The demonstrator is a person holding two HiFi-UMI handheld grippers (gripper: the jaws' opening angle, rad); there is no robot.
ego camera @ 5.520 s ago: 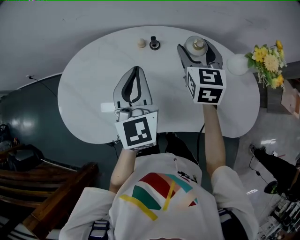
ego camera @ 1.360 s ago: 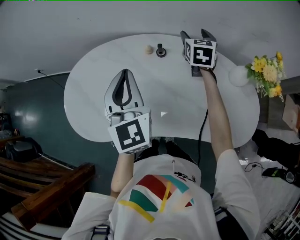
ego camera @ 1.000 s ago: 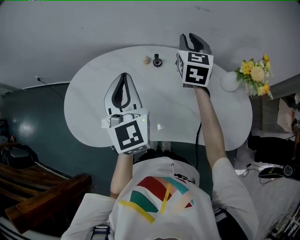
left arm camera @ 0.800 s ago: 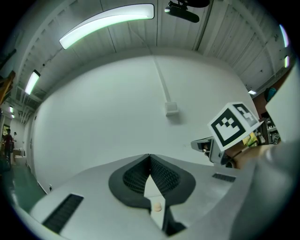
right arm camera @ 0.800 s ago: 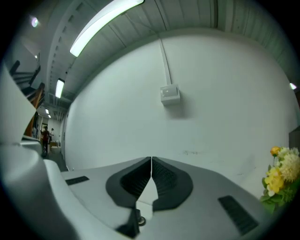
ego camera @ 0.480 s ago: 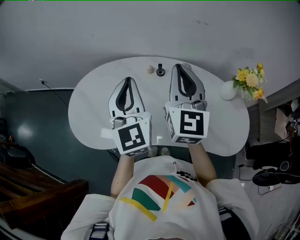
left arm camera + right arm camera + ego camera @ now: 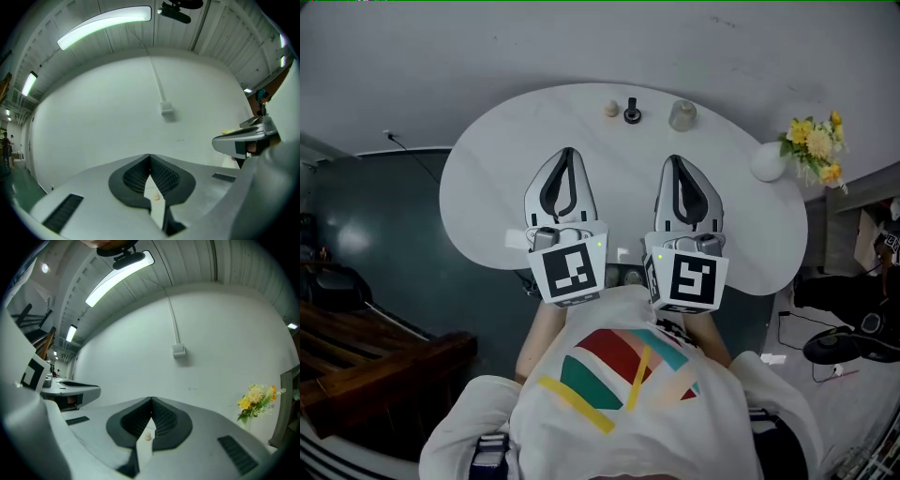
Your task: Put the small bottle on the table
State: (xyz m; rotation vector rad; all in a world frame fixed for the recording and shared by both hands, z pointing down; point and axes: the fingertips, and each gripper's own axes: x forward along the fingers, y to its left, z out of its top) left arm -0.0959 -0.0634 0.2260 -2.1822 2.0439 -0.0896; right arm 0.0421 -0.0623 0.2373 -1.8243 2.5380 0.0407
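The small bottle (image 7: 682,114), a greyish jar with a pale cap, stands upright near the far edge of the white oval table (image 7: 487,178). Nothing touches it. My right gripper (image 7: 677,159) hovers over the table's near half, well short of the bottle, jaws shut with nothing in them. My left gripper (image 7: 567,152) hangs beside it on the left, also shut and empty. In the left gripper view the jaws meet at the tip (image 7: 150,154); the right gripper view shows the same (image 7: 151,399). The bottle does not show in either gripper view.
A small beige knob (image 7: 611,109) and a small black object (image 7: 632,113) sit left of the bottle at the far edge. A round white vase (image 7: 767,161) with yellow flowers (image 7: 816,145) stands at the table's right end. A white wall lies beyond.
My right gripper has drawn back from the table's far edge to beside the left gripper and closed. The bottle, hidden behind it before, now shows standing alone. The left gripper barely moved.
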